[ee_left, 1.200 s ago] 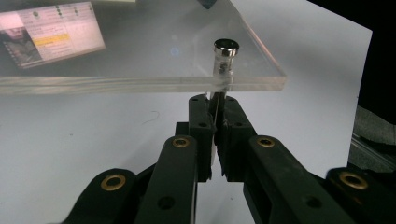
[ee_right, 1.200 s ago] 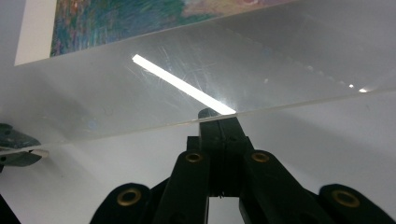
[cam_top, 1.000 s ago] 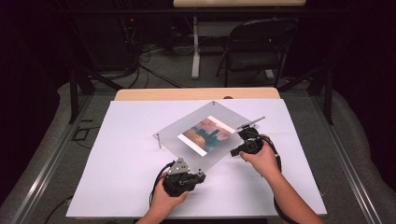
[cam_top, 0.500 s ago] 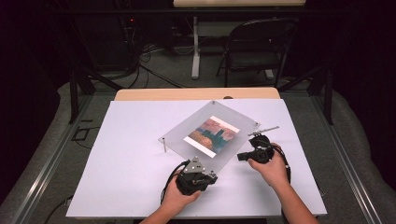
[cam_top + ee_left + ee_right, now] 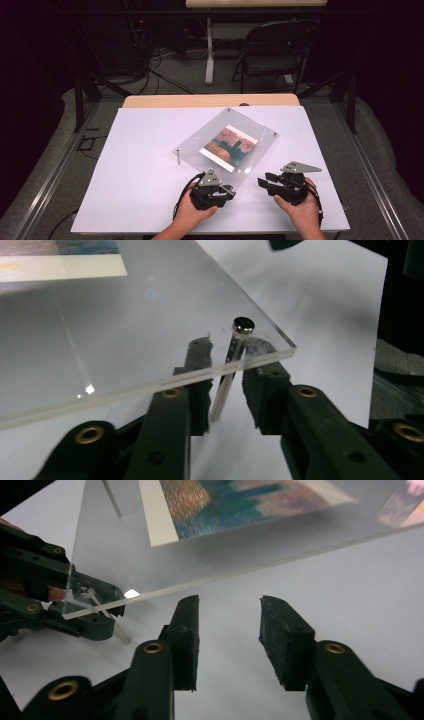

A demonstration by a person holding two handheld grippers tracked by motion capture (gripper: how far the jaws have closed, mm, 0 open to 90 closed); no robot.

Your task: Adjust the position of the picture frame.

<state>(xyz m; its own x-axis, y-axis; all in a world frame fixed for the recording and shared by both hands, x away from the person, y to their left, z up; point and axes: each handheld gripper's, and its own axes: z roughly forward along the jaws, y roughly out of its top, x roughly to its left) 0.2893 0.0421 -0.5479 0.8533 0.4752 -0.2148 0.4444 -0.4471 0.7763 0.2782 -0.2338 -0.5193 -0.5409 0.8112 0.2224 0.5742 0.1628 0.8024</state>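
- The left hand-held gripper [image 5: 227, 390] is held low at the near corner of the clear acrylic picture frame [image 5: 227, 142], its black jaws set either side of the slim metal standoff leg [image 5: 225, 385] under that corner; the jaws have just been opening, and a gap is seen on each side of the leg, so the leg is bracketed rather than pinched.
- That corner appears to be approached from below the panel because the leg, capped by a round metal screw head [image 5: 243, 325], is the only graspable part there.
- The right hand-held gripper [image 5: 227, 635] is held apart from the frame, at its near right over bare desk, jaws spread with nothing between them; they too have just been opening, which suggests a release rather than a reach.
- The frame is stood on the white desk [image 5: 135, 165] near its middle, turned diagonally, raised off the surface on its corner legs; another leg [image 5: 177, 156] is seen at its left corner.
- A colourful printed picture [image 5: 229, 147] is sandwiched in the acrylic, face up, so the panel is kept level and readable from above.
- A dark folding chair [image 5: 272, 55] is left beyond the desk, well apart from the work.
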